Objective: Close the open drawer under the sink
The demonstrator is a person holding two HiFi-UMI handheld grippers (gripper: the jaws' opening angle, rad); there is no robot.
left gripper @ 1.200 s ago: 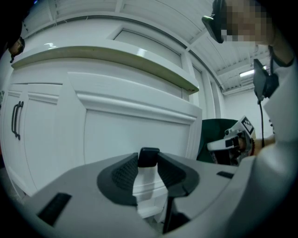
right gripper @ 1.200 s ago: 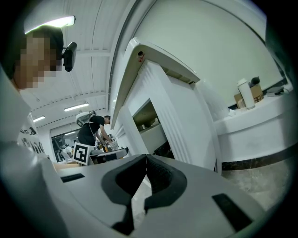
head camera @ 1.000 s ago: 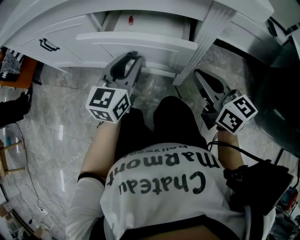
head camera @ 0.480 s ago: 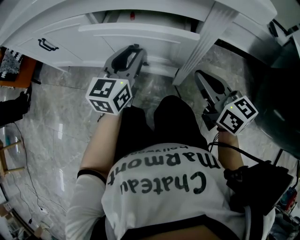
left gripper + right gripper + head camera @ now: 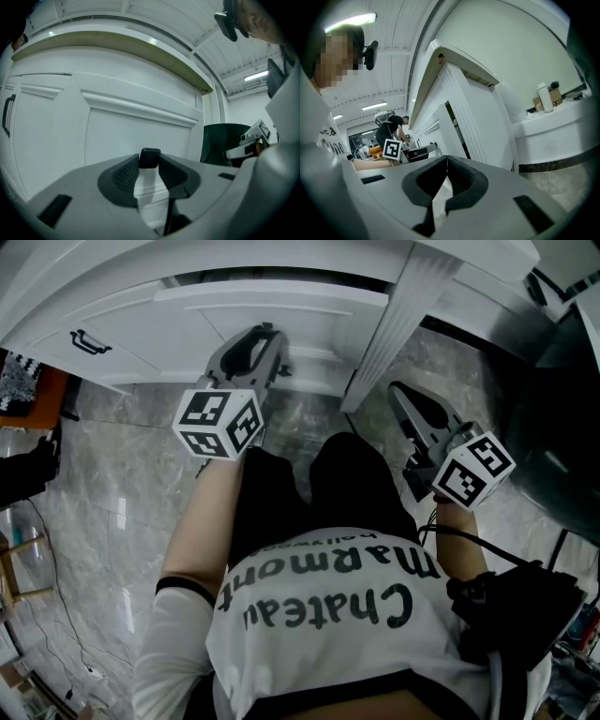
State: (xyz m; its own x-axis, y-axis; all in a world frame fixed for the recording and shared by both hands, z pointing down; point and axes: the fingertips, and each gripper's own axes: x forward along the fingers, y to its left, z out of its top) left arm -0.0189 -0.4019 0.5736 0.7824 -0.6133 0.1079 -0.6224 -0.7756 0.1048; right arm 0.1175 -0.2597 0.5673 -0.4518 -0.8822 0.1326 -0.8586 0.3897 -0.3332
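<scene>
Head view puts the white panelled drawer (image 5: 281,301) at 12 o'clock, almost flush under the counter (a dark slit shows above it). Our left gripper (image 5: 266,337) hides the front's middle there. Left gripper view shows its ribbed jaws pinching a small, rounded black handle (image 5: 149,157). Our right gripper (image 5: 405,393), at 3 o'clock, has its jaws pressed together above the glossy marble floor (image 5: 112,493).

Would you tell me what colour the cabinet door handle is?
The door handle is black, clearest in the head view.

bright overhead tubes | fisheye edges dark (vignette) | floor glare, sharp
</scene>
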